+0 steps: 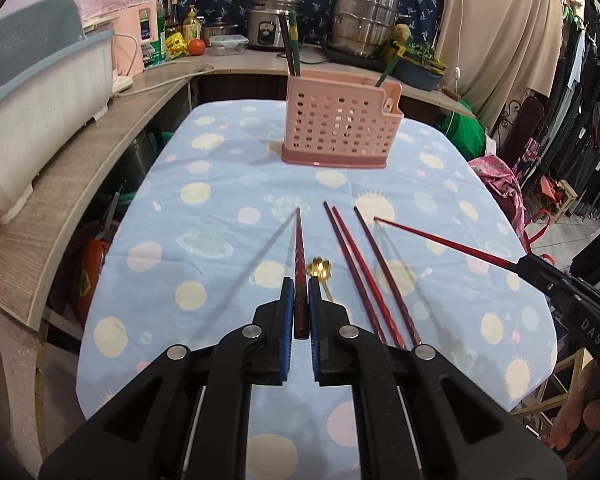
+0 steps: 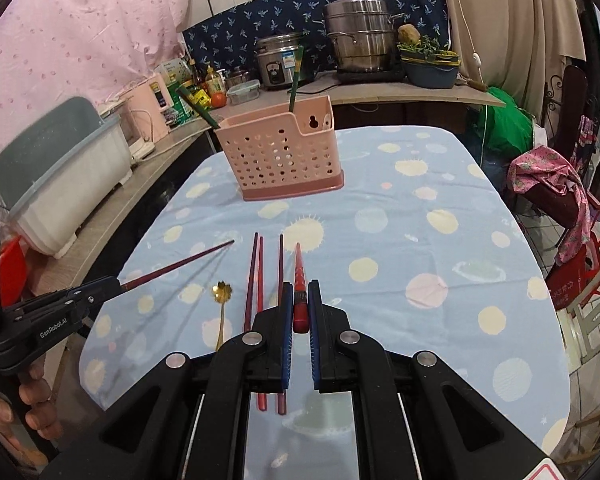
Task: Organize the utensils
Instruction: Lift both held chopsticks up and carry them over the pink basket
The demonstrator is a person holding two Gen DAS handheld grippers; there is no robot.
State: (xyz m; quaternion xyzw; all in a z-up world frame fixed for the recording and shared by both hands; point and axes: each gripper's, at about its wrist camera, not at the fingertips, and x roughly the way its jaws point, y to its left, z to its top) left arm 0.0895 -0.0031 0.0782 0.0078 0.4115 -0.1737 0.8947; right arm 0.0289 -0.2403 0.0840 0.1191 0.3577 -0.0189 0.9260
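A pink perforated utensil holder [image 1: 340,128] stands on the far part of the table and also shows in the right wrist view [image 2: 280,152], with green and dark utensils in it. My left gripper [image 1: 299,292] is shut on a dark red chopstick [image 1: 299,248], held above the cloth. My right gripper [image 2: 299,294] is shut on a bright red chopstick [image 2: 299,276]. Three red chopsticks [image 1: 364,276] lie on the cloth between them, seen again in the right wrist view [image 2: 260,280]. A gold flower-shaped spoon [image 2: 222,300] lies beside them.
The table has a light blue spotted cloth [image 2: 420,240]. A wooden counter [image 1: 60,176] runs along the left with a white dish rack [image 1: 40,112]. A rice cooker [image 2: 280,62] and steel steamer pot [image 2: 360,36] stand behind. Clothes and chairs [image 2: 560,192] crowd the right.
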